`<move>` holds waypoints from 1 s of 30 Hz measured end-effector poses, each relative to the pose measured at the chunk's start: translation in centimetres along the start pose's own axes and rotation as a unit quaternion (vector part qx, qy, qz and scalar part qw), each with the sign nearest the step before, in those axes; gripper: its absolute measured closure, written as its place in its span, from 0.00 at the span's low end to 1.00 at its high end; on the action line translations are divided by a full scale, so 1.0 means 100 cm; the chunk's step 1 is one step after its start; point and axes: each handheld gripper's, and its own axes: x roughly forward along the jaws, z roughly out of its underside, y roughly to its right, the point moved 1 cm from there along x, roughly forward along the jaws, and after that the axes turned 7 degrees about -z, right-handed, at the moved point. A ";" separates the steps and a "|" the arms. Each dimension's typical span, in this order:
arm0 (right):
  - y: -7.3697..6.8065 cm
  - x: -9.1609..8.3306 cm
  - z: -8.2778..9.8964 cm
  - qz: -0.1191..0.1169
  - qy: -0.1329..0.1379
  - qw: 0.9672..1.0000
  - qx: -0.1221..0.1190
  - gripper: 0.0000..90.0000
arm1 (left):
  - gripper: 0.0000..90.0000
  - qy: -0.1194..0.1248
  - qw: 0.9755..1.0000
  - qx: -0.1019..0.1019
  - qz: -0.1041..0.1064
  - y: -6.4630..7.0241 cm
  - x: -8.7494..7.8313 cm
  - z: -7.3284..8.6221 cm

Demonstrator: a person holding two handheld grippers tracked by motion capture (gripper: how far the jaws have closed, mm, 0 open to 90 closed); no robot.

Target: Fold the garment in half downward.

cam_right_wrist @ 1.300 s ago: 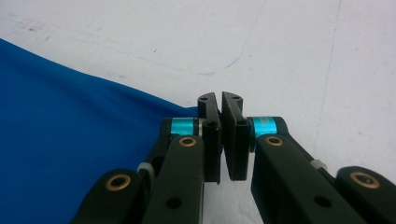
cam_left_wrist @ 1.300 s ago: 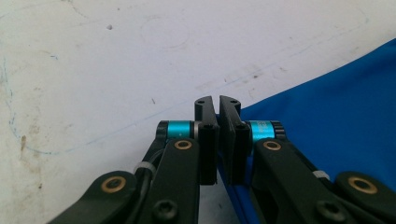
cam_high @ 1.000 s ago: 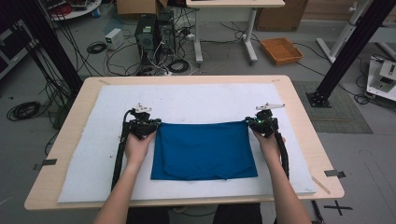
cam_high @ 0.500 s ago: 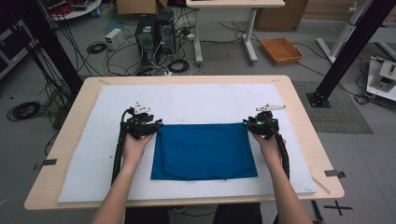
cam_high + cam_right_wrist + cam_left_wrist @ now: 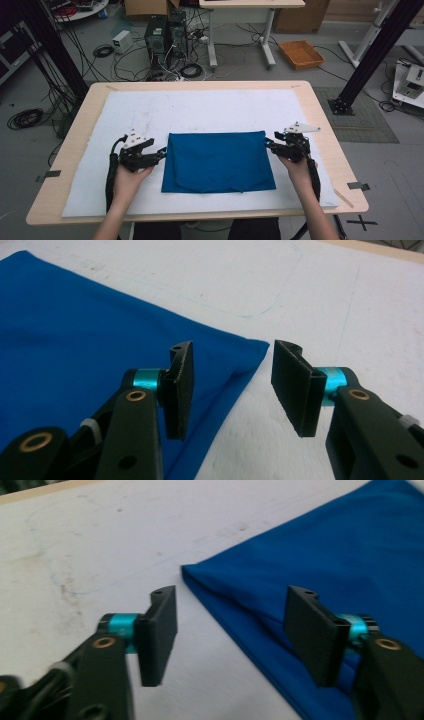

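Wooden and pale, the surface (image 5: 320, 125) is carrying a white mat (image 5: 200, 110), and beyond it we are seeing a grey floor strewn with cables (image 5: 105, 50), computer towers (image 5: 165, 32) and an orange tray (image 5: 301, 53). On the mat, toward our side, a folded blue cloth (image 5: 218, 161) is lying flat, its far edge straight and its near edge slightly rumpled.

We are holding the left claw (image 5: 162, 152) just beside the cloth's left edge, near its far left corner. Its jaws have just been opening and are standing apart, with nothing pressed between the pads. In the left gripper view the left claw (image 5: 230, 630) is hovering over that corner (image 5: 186, 570): one jaw is over bare mat, the other over the blue fabric, and the folded edge is running between them.

We are keeping the right claw (image 5: 269, 143) just beside the cloth's far right corner. Its jaws have likewise just been opening, and they are gripping nothing. In the right gripper view the right claw (image 5: 231, 385) is straddling that corner (image 5: 262, 346), one jaw above the cloth, the other above the mat.
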 end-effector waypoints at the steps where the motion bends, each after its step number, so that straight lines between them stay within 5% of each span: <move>1: -0.001 -0.003 0.002 -0.002 0.002 1.000 -0.003 0.58 | 0.44 0.013 1.000 0.003 0.004 0.001 -0.005 0.004; 8: -0.005 -0.021 0.017 -0.011 0.015 1.000 -0.001 0.58 | 0.44 0.061 0.998 -0.007 0.019 -0.004 -0.031 0.014; 11: -0.005 -0.025 0.020 -0.014 0.021 1.000 0.005 0.58 | 0.44 0.092 0.995 0.022 0.026 -0.005 -0.036 0.018; 16: -0.004 -0.030 0.020 -0.018 0.031 0.999 0.008 0.58 | 0.44 0.135 0.990 0.029 0.031 0.000 -0.039 0.019; 19: -0.002 -0.032 0.020 -0.022 0.036 0.999 0.013 0.58 | 0.44 0.137 0.990 0.009 0.029 0.003 -0.040 0.017; 23: 0.000 -0.033 0.020 -0.020 0.039 0.999 0.015 0.58 | 0.37 0.115 0.993 0.010 0.022 0.005 -0.040 0.011; 30: 0.004 -0.037 0.018 -0.017 0.047 0.999 0.020 0.58 | 0.35 0.098 0.993 -0.033 0.051 -0.003 -0.043 0.007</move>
